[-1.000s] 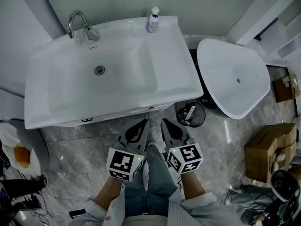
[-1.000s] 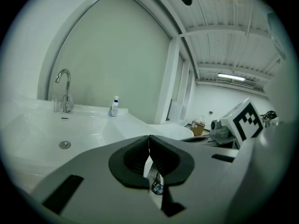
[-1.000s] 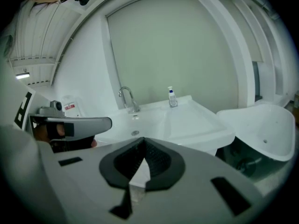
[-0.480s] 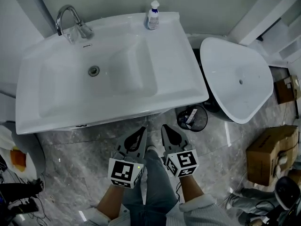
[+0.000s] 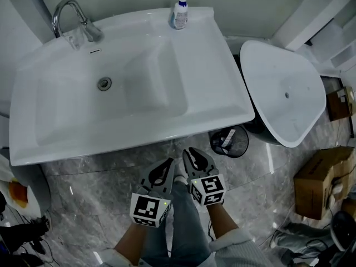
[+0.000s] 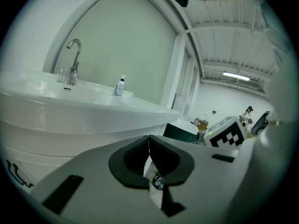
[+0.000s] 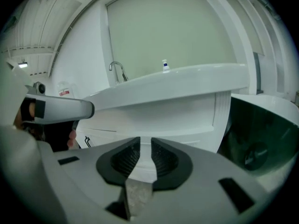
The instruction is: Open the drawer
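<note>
- White sink (image 5: 211, 88) took up most of the scene, with a tap (image 5: 67, 15) at its back left corner and a small bottle (image 5: 179, 11) on its back rim.
- Drawer (image 7: 159, 118) sat in the white cabinet under the sink, front flush and closed.
- Left gripper (image 5: 169, 162) was held low in front of the sink's front edge, pointing at the cabinet. Its jaws were pressed together with nothing in them.
- Right gripper (image 5: 189, 152) was also in front of the sink's front edge, nearer the sink's right end. Its jaws had just been opening; a narrow gap stood between them, with nothing in it, clear of the drawer front.
- Black bin (image 5: 229, 141) stood on the floor below the sink's front right corner.
- White tub (image 5: 283, 93) stood to the right of the sink.
</note>
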Demonstrator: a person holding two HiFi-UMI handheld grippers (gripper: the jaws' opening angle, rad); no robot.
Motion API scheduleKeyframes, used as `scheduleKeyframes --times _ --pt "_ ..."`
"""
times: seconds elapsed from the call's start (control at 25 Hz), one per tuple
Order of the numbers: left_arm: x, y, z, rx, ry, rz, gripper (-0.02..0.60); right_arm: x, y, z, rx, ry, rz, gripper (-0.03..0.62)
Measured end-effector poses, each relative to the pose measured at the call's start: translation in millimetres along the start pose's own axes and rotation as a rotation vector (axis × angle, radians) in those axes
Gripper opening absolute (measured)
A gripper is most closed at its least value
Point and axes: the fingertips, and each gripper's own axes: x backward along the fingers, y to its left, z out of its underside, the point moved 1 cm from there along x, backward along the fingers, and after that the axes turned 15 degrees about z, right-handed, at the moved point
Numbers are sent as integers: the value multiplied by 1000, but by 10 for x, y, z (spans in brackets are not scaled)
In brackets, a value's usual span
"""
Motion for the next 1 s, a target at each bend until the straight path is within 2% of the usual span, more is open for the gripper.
scheduleKeyframes --times 0.4,0.76,1.0 --pt "-85 129 313 -6 26 27 17 -570 -12 509 2 72 42 159" --pt "-107 238 515 26 49 26 17 -994 -116 768 -12 135 78 202" --pt "-109 249 485 14 46 36 17 -1242 -143 859 -2 173 94 218"
